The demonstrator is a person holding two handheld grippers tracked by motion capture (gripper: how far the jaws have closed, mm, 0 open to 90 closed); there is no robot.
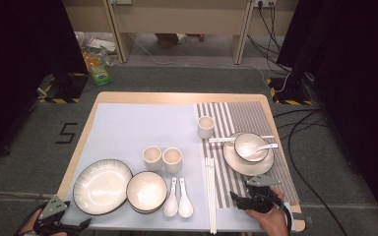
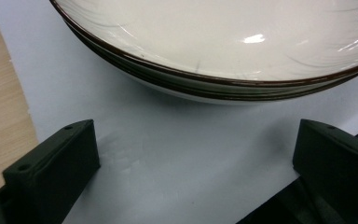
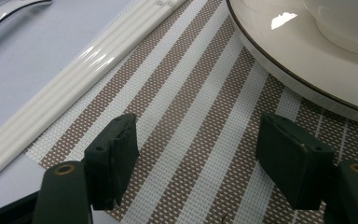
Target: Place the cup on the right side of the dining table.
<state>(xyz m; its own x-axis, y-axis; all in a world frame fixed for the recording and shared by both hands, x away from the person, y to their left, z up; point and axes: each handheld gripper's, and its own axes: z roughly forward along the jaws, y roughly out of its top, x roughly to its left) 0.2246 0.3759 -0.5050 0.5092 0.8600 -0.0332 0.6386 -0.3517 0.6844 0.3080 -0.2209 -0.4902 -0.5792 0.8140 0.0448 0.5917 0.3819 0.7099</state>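
Three cups (image 1: 205,127), two spoons (image 1: 178,197) and a bundle of chopsticks (image 1: 209,194) lie on the table (image 1: 142,97). The large plate (image 1: 102,186) at the near left may be a stack, as its rim looks doubled. The left gripper (image 1: 59,222) gapes, empty, just before it. The right gripper (image 1: 248,194), spread wide and empty, hovers over the striped mat (image 3: 191,116) between the chopsticks and a plate with a bowl (image 1: 250,146).

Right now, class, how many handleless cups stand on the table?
3. Two stand side by side on the plain mat: one cup and its neighbour. A third cup stands farther back, on the striped mat's left edge. None seems hidden.
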